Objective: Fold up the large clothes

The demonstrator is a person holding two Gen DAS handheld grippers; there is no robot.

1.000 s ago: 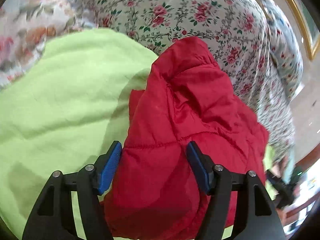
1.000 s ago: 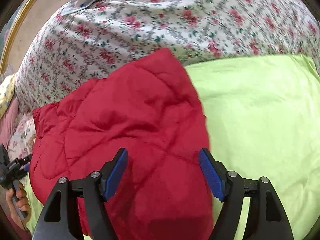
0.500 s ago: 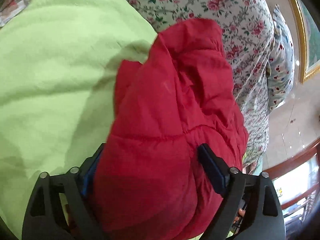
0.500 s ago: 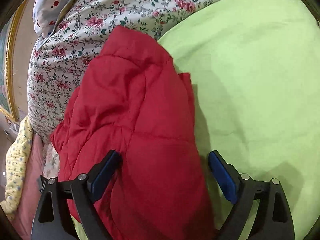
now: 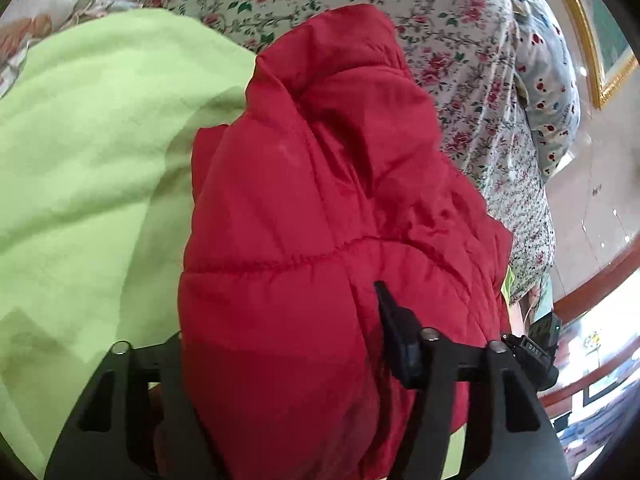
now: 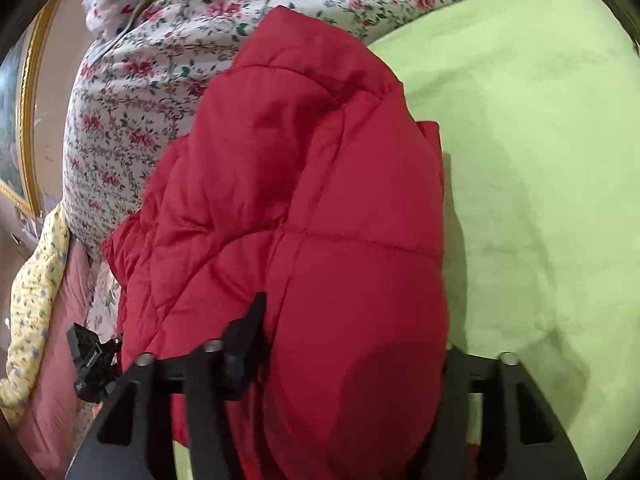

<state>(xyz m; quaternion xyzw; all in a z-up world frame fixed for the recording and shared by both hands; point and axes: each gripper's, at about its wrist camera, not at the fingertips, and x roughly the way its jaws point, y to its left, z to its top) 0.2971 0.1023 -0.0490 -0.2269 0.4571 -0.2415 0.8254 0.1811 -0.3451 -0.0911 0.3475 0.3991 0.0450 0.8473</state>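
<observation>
A red quilted puffer jacket [image 5: 320,208] lies bunched on a lime green blanket [image 5: 88,152] on the bed; it also fills the right wrist view [image 6: 304,208]. My left gripper [image 5: 288,344] is shut on the jacket's near edge; its right finger [image 5: 396,336] presses into the fabric and the left finger is buried under it. My right gripper [image 6: 352,344] is shut on another part of the same jacket; its left finger [image 6: 244,340] shows, the right one is covered by red fabric.
The lime blanket [image 6: 540,160] spreads over a floral bedspread [image 5: 440,20]. A patterned pillow [image 5: 548,80] and a gold picture frame [image 5: 592,40] lie beyond. A yellow and pink cloth [image 6: 36,300] hangs at the bed's edge.
Both grippers have pushed forward into the jacket and closed on it; a second ago their blue pads stood open on either side of the fabric.
</observation>
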